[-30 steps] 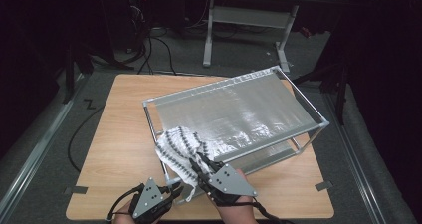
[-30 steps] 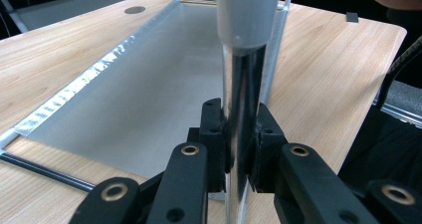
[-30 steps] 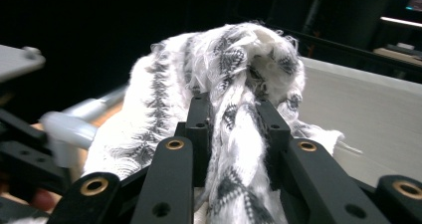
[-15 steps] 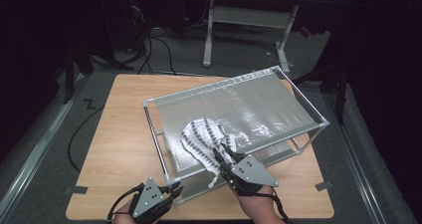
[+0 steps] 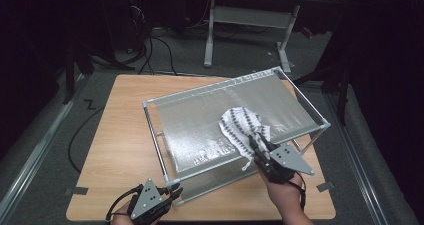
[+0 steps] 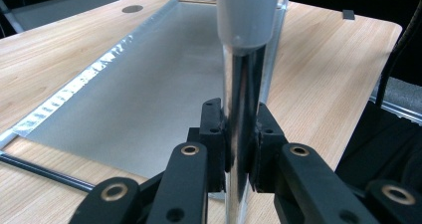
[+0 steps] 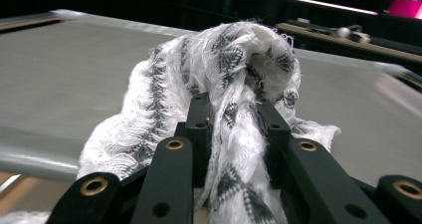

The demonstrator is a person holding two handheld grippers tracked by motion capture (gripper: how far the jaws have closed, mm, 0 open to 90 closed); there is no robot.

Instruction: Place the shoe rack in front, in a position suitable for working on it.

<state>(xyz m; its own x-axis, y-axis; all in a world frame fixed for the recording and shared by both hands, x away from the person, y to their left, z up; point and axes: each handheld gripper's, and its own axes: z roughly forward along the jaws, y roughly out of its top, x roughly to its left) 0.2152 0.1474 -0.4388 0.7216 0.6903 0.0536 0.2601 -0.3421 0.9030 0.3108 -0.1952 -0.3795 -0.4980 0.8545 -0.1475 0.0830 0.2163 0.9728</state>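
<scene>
Right tool [image 5: 258, 148] clamps the patterned cloth [image 5: 241, 126], bunched ahead on the rack's mesh [image 5: 200, 120].

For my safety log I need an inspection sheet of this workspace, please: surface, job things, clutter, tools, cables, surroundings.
Surface: light wooden table, bare around the rack.
Job's things: white cloth with grey pattern, bunched on the silver mesh sheet of the metal-framed rack.
Clutter: nothing seen.
Tools: left tool shut on the rack's shiny metal corner post; right tool shut on the cloth.
Cables: black cables on the floor behind the table.
Surroundings: dark room, grey second table behind.
</scene>
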